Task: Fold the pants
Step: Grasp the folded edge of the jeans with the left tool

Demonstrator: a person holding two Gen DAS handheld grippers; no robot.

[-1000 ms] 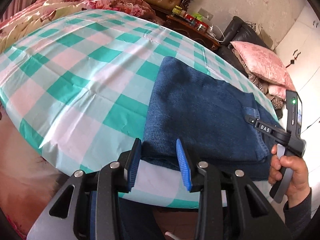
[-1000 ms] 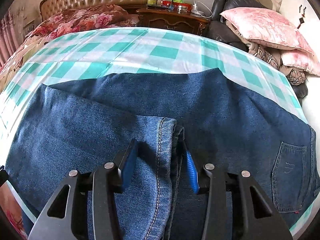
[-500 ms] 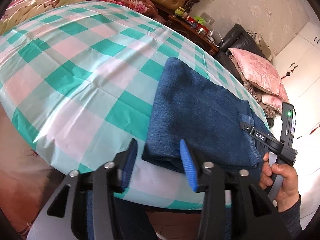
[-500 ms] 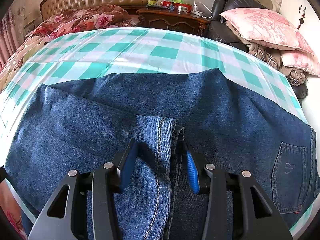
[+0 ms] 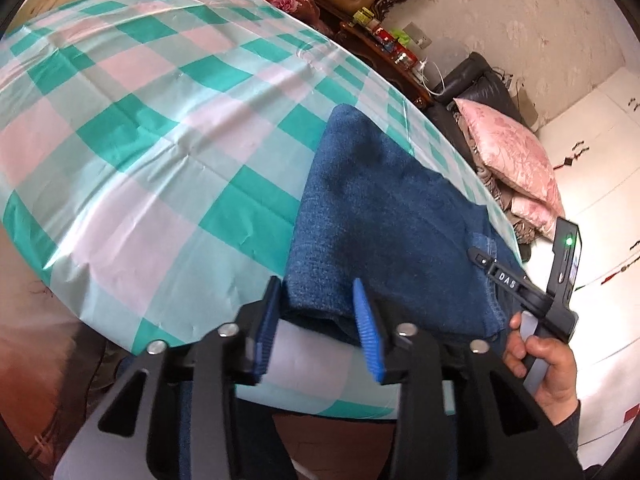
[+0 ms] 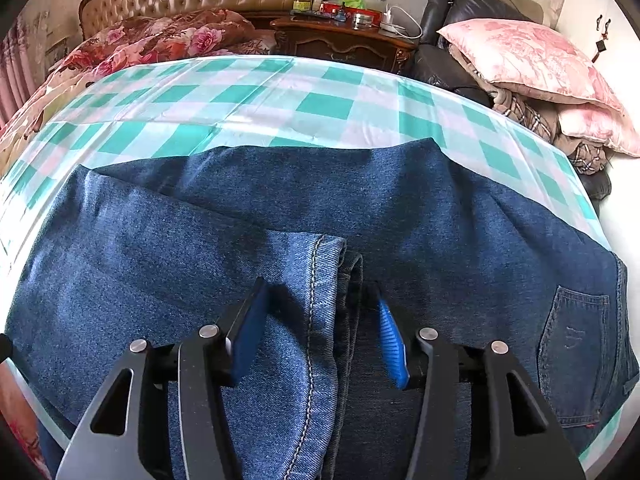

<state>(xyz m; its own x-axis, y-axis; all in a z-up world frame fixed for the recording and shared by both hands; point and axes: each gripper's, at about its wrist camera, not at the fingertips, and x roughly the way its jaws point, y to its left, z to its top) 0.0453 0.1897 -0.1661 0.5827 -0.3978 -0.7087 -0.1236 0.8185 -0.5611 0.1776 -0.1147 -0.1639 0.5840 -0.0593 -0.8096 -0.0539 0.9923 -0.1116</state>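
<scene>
Right, I'm partway through the fold. The pants [image 6: 360, 216] are lying on the checked cloth [image 5: 160, 140] covering the tabletop, bunched toward its near right corner, already doubled over at least once: the leg hems [image 6: 328, 280] are stacked on top of the seat area, with the back pocket [image 6: 576, 340] showing toward the right edge.

My left tongs [image 5: 316, 320] are closing around the folded edge of the denim at the near edge of the tabletop. The corner of the fabric is sitting between the blue pads [image 5: 366, 320], but I'm not seeing them pressing on it yet, so I'm calling them apart.

My right tongs [image 6: 320, 332] are opening over the hems. The hem stack is lying between the pads with a visible gap on both sides, so nothing is clamped there. My right hand [image 5: 548, 368] is showing in the left view, just off the near right corner.

Judging it as roughly halfway. The lengthwise fold and one cross fold are looking done; what's left is probably another cross fold to make the bundle compact, then squaring the edges. The hems aren't lining up perfectly with the layer beneath.
</scene>
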